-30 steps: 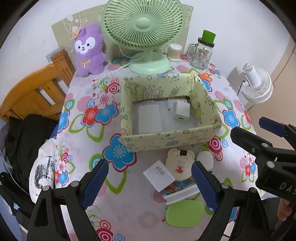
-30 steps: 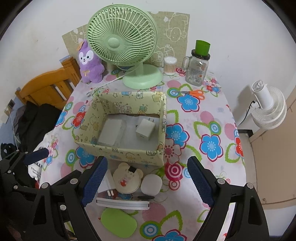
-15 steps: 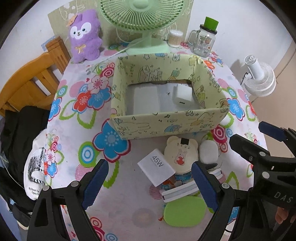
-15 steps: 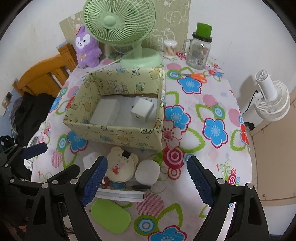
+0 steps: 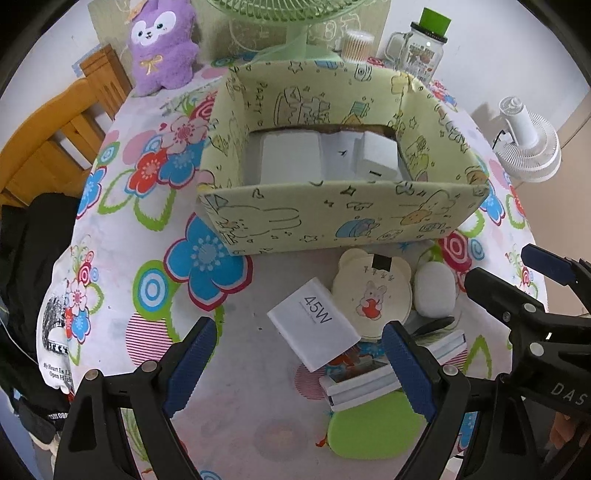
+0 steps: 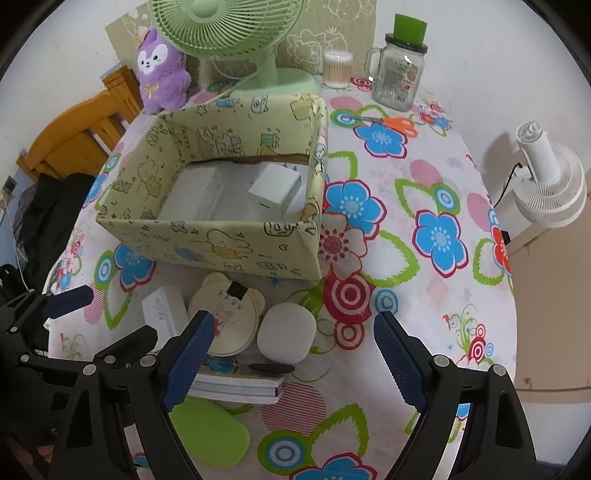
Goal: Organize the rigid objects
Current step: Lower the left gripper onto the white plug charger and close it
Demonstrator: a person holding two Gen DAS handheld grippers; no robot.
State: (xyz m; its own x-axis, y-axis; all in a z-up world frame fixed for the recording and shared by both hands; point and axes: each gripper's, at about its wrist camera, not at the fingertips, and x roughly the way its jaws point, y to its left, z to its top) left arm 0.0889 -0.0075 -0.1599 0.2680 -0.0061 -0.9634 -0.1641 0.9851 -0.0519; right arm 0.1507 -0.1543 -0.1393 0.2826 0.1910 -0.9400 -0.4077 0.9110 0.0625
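A pale yellow cartoon-print box (image 5: 332, 218) (image 6: 207, 243) stands mid-table and holds a flat white block (image 5: 291, 158) and a white charger cube (image 5: 376, 155) (image 6: 275, 188). In front of it lie a white "45W" charger (image 5: 314, 325) (image 6: 164, 308), a cream bear-shaped case (image 5: 371, 291) (image 6: 229, 321), a white rounded case (image 5: 434, 291) (image 6: 286, 338), a white flat box (image 5: 369, 384) (image 6: 236, 384) and a green oval case (image 5: 373, 430) (image 6: 210, 430). My left gripper (image 5: 299, 365) hangs open above the 45W charger. Open too, my right gripper (image 6: 291, 365) hovers over the white rounded case. Neither holds anything.
A green desk fan (image 6: 236, 33), a purple plush (image 5: 162, 48), a cotton-swab jar (image 6: 336, 68), a glass mug with green lid (image 6: 400, 70) and orange scissors (image 6: 391, 122) stand behind the box. A wooden chair (image 5: 48, 140) is on the left, a white fan (image 6: 550, 181) on the right.
Both grippers have sunk toward the table and tilted further down; the box and the small items look larger and nearer. Both jaws stayed open, and nothing on the table moved.
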